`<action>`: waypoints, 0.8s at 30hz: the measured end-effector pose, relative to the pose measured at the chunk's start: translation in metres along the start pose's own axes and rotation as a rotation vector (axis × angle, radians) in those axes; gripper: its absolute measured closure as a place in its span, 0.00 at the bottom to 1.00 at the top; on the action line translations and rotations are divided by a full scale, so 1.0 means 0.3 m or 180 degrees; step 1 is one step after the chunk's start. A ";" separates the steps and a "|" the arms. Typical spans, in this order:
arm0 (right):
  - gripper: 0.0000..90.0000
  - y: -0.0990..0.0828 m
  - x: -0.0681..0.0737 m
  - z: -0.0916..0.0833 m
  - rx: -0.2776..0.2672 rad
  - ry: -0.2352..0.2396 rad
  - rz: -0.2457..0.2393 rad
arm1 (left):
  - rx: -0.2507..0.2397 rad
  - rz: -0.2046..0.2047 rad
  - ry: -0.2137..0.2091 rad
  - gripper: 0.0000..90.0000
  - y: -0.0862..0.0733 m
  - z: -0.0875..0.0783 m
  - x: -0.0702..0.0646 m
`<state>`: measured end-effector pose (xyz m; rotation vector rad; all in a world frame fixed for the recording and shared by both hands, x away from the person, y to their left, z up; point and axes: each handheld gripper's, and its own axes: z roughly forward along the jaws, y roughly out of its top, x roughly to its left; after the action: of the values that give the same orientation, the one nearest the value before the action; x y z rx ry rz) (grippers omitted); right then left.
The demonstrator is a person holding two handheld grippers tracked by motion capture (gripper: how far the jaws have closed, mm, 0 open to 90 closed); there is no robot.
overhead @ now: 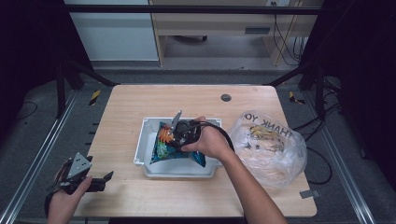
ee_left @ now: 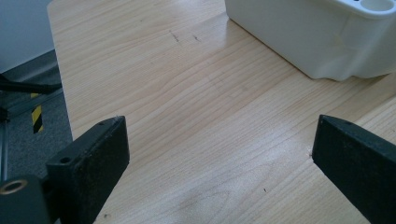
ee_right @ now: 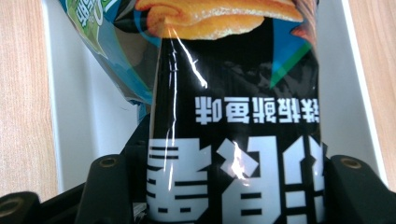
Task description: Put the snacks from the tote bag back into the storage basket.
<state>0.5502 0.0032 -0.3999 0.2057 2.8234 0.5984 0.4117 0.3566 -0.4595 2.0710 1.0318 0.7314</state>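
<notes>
The pale wooden table [overhead: 130, 107], with fine straight grain and rounded corners, serves as the reference for everything here. At its near left corner the left gripper [overhead: 105, 179] lies low over the bare wood, held in the person's left hand [overhead: 63, 200], with a grey three-cornered plate on top; in the left gripper view its two matte black, blocky jaws stand wide apart with nothing but wood grain between them. Farther in, at the middle of the table, sits a white plastic tray [overhead: 142, 144], smooth-walled and rectangular with rounded moulded edges; its outer wall also shows in the left gripper view [ee_left: 299, 37]. Over this tray the right gripper [overhead: 180, 135], in the person's right hand [overhead: 210, 140], is closed as far as it goes on a glossy snack bag [overhead: 166, 142]. In the right gripper view the snack bag [ee_right: 233, 116] is a slick, crinkled foil film, black with bold white lettering, blue and green panels and a printed orange crisp, pinched between the two black jaws and hanging inside the tray [ee_right: 79, 121]. To the right of the tray, still on the table, slumps a thin translucent plastic bag [overhead: 268, 147], wrinkled and rounded, with dark printed letters on it.
</notes>
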 end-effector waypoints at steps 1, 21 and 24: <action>0.46 -0.001 0.000 0.002 0.0006 0.0001 -0.0013 | 0.0005 0.0004 -0.0005 0.04 0.000 0.000 0.000; 0.46 -0.019 0.006 0.052 0.0038 0.0047 0.0048 | 0.0020 0.0018 -0.0030 0.04 0.000 0.002 -0.001; 0.46 -0.020 0.006 0.054 0.0050 0.0049 0.0054 | 0.0020 0.0019 -0.0030 0.04 0.000 0.002 -0.001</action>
<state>0.5522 0.0044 -0.4171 0.2291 2.8449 0.5840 0.4119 0.3561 -0.4599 2.0819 1.0244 0.7215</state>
